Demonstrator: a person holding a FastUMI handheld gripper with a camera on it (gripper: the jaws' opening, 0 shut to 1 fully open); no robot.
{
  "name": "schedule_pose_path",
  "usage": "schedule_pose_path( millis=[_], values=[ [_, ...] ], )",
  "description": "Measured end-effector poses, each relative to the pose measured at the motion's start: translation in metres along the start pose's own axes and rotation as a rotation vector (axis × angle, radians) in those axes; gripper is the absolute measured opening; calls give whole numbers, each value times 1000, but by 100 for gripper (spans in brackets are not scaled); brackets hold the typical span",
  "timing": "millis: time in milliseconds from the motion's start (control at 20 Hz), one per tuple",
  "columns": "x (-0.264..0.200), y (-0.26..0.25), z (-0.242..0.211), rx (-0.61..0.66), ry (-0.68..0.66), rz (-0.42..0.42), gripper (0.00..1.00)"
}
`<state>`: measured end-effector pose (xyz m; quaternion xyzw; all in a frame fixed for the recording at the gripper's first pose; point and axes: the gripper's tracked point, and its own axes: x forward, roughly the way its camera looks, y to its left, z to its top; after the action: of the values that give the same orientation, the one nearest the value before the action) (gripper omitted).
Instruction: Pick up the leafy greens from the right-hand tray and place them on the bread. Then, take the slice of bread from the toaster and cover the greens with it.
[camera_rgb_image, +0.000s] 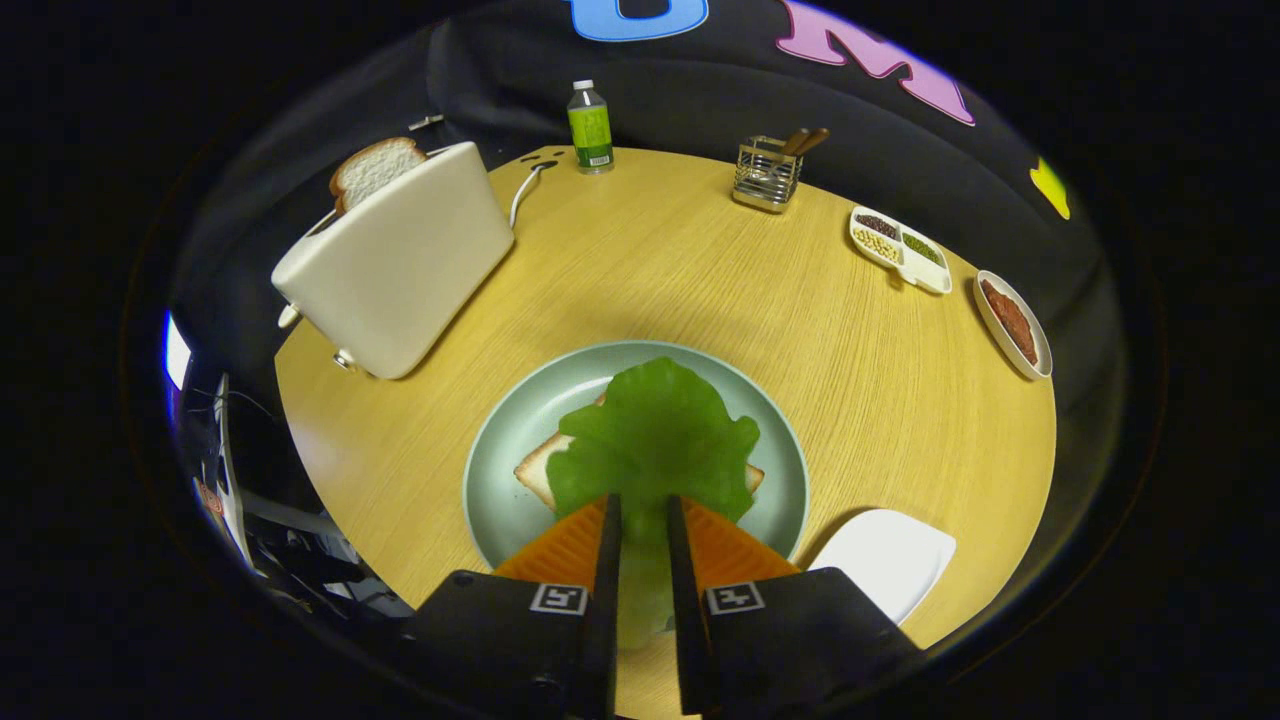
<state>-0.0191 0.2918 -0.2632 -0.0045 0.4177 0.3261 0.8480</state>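
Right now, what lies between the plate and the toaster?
Only bare table separates the plate from the toaster, per the gripper view.

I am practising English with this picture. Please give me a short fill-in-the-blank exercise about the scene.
1. The leafy greens lie on the bread, which lies on a round ____.
2. Another slice of bread stands in the ____.
3. The gripper has the greens' near end ____ its fingers.

Missing words: plate; toaster; between
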Motion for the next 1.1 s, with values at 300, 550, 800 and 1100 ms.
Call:
schedule_pose_path(
  millis=[300, 550, 800, 1100],
  values=[
    [-13, 3, 15, 23, -89, 10, 76],
    [-53, 6, 58, 66, -272, 19, 82],
    [-111, 24, 127, 25, -465, 24, 82],
    [-170, 105, 213, -100, -655, 87, 83]
  ],
)
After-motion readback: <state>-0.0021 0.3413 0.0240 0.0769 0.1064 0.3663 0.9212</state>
